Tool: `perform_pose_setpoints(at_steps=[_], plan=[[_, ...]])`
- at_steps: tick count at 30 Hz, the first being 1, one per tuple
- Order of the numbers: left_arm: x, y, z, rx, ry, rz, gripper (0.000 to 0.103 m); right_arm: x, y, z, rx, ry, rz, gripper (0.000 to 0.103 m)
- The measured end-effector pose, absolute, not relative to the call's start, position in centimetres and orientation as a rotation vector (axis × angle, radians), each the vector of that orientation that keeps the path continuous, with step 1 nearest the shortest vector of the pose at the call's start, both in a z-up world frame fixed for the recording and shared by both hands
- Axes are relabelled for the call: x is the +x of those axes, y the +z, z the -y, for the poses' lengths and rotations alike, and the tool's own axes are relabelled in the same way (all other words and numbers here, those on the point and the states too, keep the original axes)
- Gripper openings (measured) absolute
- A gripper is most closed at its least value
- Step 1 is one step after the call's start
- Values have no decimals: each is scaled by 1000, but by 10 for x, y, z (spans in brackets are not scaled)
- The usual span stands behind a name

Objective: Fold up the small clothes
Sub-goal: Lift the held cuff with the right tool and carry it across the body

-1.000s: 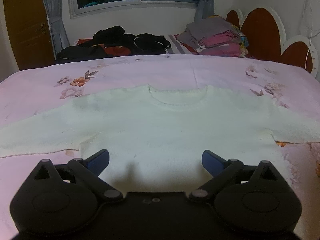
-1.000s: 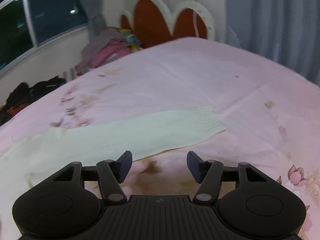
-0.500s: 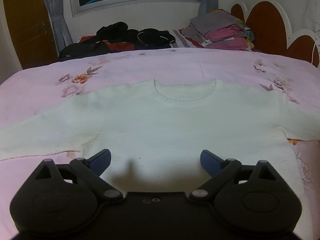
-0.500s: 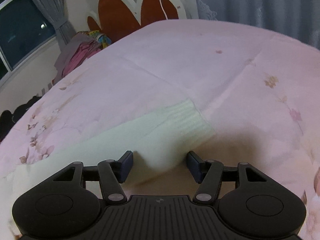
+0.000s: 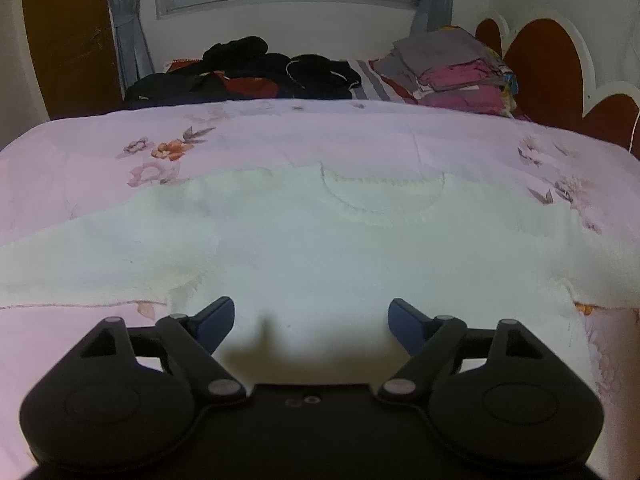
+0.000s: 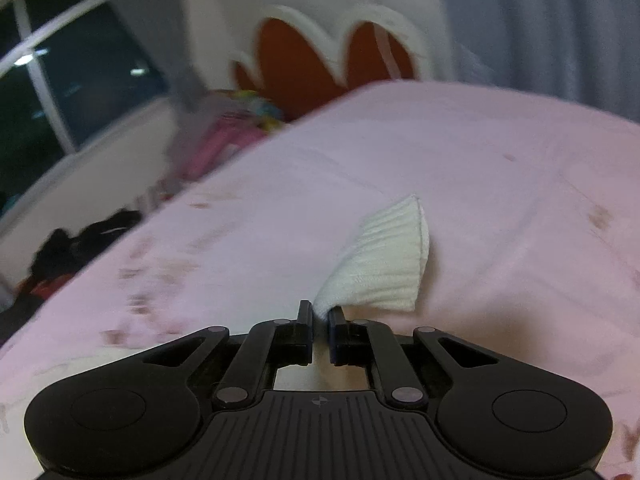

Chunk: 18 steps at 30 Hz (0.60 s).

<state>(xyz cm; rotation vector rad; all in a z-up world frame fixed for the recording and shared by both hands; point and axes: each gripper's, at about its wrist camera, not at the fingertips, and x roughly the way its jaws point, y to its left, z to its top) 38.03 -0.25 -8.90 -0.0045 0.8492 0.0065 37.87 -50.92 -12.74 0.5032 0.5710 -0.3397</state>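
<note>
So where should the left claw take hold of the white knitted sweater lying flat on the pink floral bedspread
Probably the ribbed cuff at the end of the left sleeve, coming in low from the near side. The white knitted sweater lies spread flat, so only an edge gives something to pinch. The right claw already pinches the other sleeve near its cuff; the left claw is open over the hem.

L gripper (image 5: 311,320) jaws wide, just narrowing; R gripper (image 6: 320,316) clamped tight.

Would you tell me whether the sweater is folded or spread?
Mostly spread: the sweater lies flat; only its cuff is lifted, pinched by the right gripper.
</note>
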Motion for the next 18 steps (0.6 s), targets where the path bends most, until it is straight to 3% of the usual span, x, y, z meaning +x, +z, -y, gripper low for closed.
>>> perform_pose_setpoints(at_steps=[8,18], plan=[[378,-81,-36,-59,38,-822,83,413,-85,377,449,-22,-533,7],[377,-81,-101,-110,92,-826,83,441,-116,190,387,257,-681,7]])
